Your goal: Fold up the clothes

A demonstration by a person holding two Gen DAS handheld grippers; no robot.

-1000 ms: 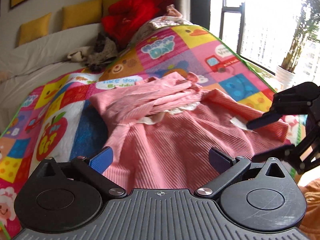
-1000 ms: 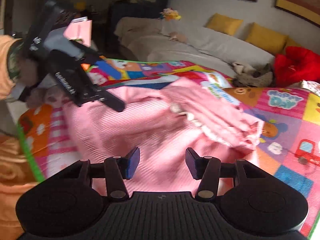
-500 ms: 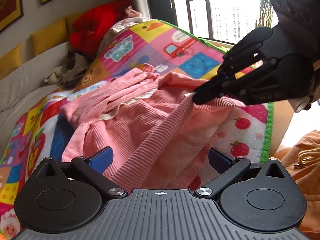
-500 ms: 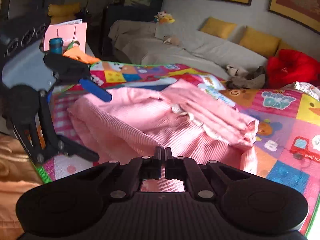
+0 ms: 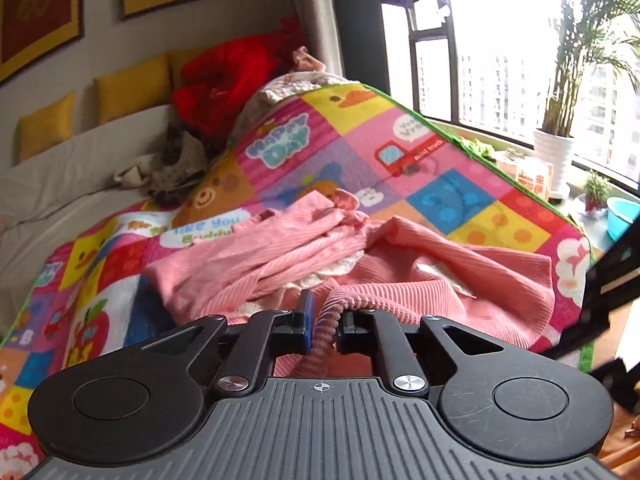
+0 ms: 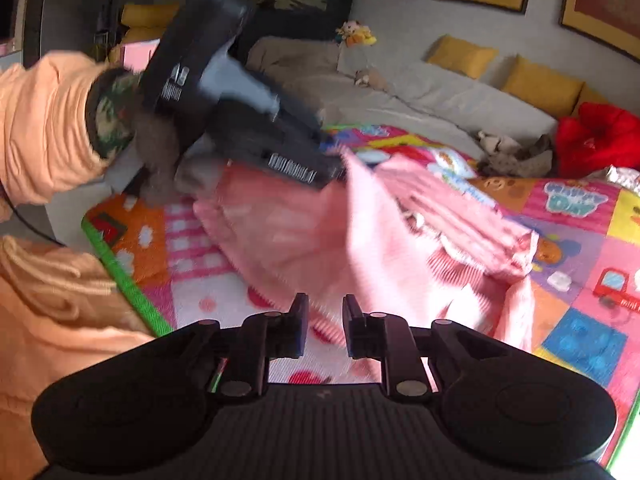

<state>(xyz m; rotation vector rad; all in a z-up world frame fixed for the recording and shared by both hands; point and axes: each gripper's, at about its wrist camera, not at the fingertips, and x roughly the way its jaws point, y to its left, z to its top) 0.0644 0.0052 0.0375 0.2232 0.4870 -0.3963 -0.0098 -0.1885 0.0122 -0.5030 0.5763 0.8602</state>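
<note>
Left tool is now pinching the ribbed hem of the pink garment, after standing spread wide a second ago, and is lifting that edge off the play mat. The garment is lying bunched mid-mat, sleeves crumpled toward the sofa. Right tool, clamped on the hem half a second ago, is opening again; its jaws are standing slightly apart with no cloth visibly pressed between them, though fabric is hanging blurred just beyond. So the grip is passing to the left side, probably for folding the hem up over the body.
</note>
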